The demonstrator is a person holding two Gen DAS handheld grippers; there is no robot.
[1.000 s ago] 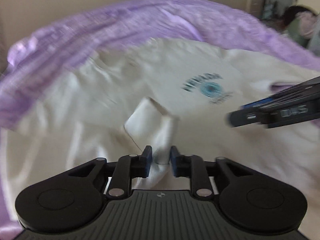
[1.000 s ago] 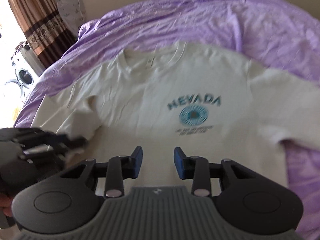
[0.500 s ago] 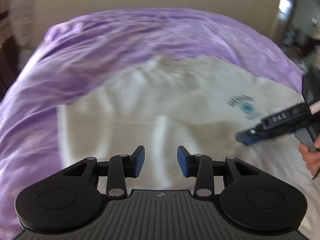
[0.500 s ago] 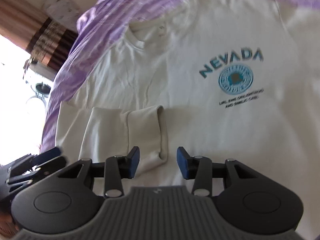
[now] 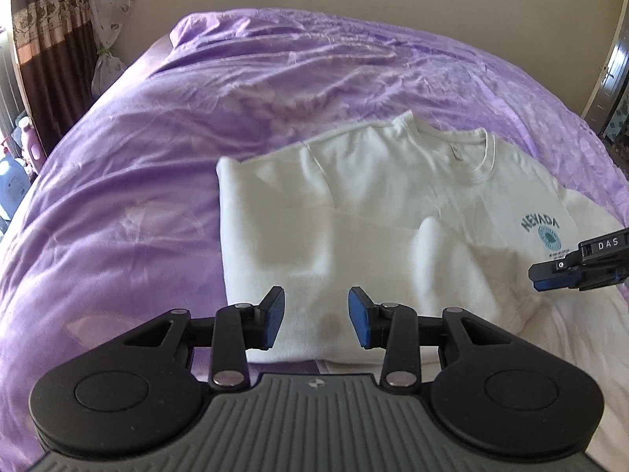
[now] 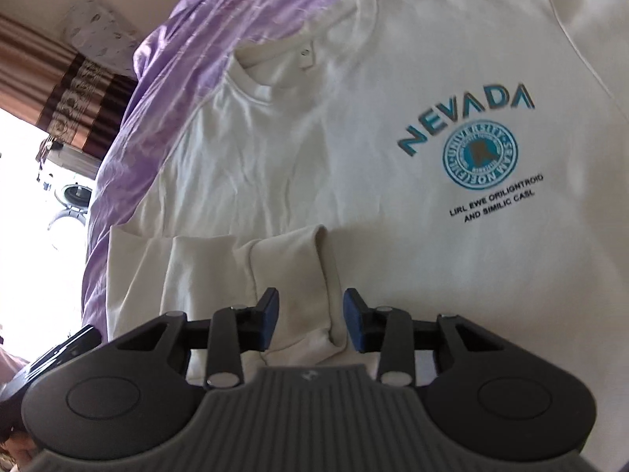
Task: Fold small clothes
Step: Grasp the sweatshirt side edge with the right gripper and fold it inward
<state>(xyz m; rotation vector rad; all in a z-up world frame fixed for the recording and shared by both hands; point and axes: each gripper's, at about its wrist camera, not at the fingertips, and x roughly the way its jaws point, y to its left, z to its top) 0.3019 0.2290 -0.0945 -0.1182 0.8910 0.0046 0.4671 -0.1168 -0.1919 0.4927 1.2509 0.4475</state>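
A cream sweatshirt (image 5: 393,181) with a teal NEVADA print (image 6: 468,118) lies flat on the purple bed, front up. Its left sleeve (image 6: 283,275) is folded across the body, cuff pointing towards the chest. My left gripper (image 5: 315,310) is open and empty, just above the folded sleeve's near edge. My right gripper (image 6: 310,320) is open and empty, low over the sleeve cuff; it also shows in the left wrist view (image 5: 578,263) at the right edge. The shirt's right side runs out of view.
The purple bedspread (image 5: 196,126) covers the bed around the shirt. Brown curtains (image 5: 35,39) and a bright window stand at the left, with bottles on the floor (image 5: 13,181). A washing machine (image 6: 72,196) shows beyond the bed. A beige wall is behind.
My left gripper let go of the sleeve, opened, and pulled back left. The sleeve now lies folded across the shirt. My right gripper moved down and closer over the cuff.
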